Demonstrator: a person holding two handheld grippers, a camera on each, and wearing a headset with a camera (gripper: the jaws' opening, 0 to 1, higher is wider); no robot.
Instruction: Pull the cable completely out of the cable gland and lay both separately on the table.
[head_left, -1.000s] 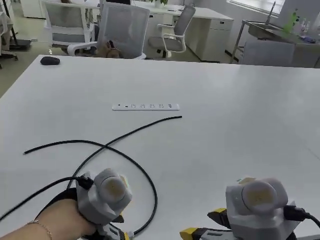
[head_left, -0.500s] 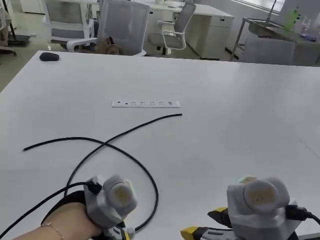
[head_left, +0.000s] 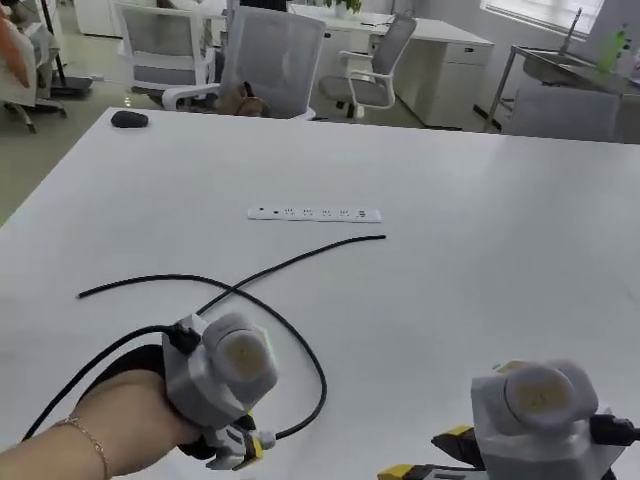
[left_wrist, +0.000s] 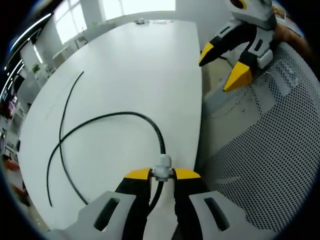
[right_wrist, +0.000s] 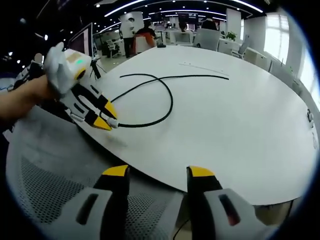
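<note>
A long black cable (head_left: 300, 262) lies in a crossed loop on the white table (head_left: 480, 250). Its near end runs into a small white cable gland (left_wrist: 161, 170). My left gripper (left_wrist: 161, 174) is shut on that gland at the table's near edge, and it also shows as the left gripper (head_left: 250, 445) in the head view and as the left gripper (right_wrist: 104, 118) in the right gripper view. The cable (right_wrist: 165, 95) curves away from it. My right gripper (right_wrist: 157, 172) stands open and empty off the near edge, to the right, apart from the cable.
A white power strip (head_left: 315, 214) lies beyond the cable's far end. A dark mouse (head_left: 128, 119) sits at the far left corner. Office chairs (head_left: 265, 60) stand behind the table. A mesh chair seat (left_wrist: 260, 165) lies below the near edge.
The head camera has shifted, so the whole picture slid right and down. The left gripper stays shut on the gland; the right gripper sits slightly lower in the picture.
</note>
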